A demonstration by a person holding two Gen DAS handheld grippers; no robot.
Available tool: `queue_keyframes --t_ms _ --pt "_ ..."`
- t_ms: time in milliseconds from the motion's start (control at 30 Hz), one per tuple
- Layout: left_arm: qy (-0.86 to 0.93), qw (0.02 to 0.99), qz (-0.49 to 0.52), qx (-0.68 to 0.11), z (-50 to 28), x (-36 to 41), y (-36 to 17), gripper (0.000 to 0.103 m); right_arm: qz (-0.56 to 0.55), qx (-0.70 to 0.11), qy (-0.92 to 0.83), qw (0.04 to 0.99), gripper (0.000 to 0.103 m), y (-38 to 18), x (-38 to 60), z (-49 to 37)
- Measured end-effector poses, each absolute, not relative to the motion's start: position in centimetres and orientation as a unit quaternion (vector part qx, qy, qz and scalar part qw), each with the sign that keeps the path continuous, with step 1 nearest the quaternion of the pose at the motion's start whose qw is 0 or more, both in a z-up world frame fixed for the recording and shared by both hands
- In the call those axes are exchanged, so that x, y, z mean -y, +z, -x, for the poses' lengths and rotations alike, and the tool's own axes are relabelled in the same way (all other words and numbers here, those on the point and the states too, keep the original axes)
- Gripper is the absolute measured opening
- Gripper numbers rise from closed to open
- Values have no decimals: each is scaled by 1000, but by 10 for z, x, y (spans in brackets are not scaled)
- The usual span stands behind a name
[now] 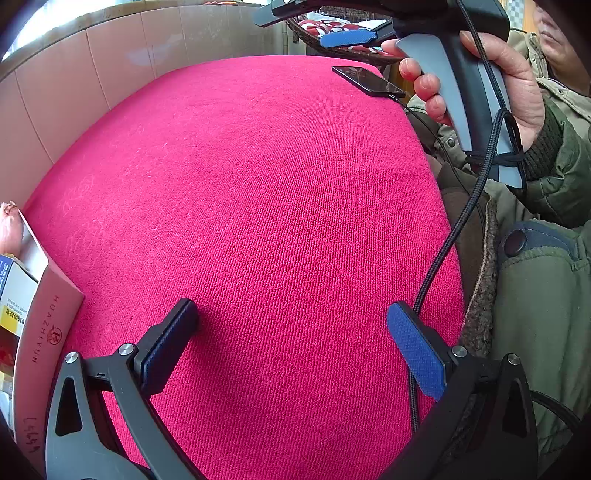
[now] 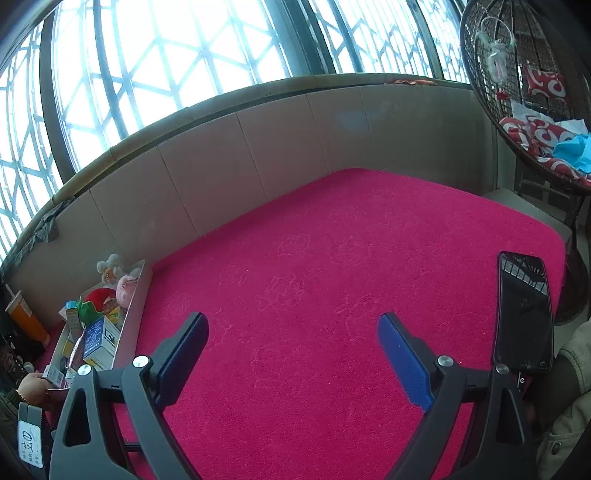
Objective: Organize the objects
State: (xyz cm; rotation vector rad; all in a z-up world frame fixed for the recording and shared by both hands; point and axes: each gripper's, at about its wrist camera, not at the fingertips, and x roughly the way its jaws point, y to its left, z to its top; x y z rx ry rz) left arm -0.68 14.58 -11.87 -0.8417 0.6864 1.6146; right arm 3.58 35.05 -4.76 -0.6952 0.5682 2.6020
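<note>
My left gripper [image 1: 291, 328] stands open over the bare pink cloth [image 1: 258, 192], with nothing between its blue pads. A pink cardboard box [image 1: 48, 325] sits just left of it, holding small packets. In the right wrist view my right gripper [image 2: 291, 336] is also open and empty above the pink cloth [image 2: 332, 266]. The same box [image 2: 136, 299] lies at the left, filled with plush toys [image 2: 114, 277] and several small cartons [image 2: 99, 339]. The right gripper [image 1: 332, 26] appears at the top of the left wrist view, held by a hand [image 1: 517, 85].
A black phone [image 2: 524, 310] with a cable lies at the cloth's right edge, also seen as the phone [image 1: 369, 81]. A tiled wall [image 2: 258, 147] and windows back the surface. A wicker hanging chair [image 2: 535, 110] with red cushions stands at the far right. The person's green jacket [image 1: 546, 295] borders the right side.
</note>
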Motion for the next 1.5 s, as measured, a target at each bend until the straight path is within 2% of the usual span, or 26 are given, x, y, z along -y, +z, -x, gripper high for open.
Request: queue_keyframes --t_ms 900,1500 --pt "684 564 360 -291 16 -142 -118 103 250 -247 911 217 93 -55 -375 -53" --pt "684 565 358 -291 19 -130 -119 103 252 -244 916 196 93 -48 -361 -52"
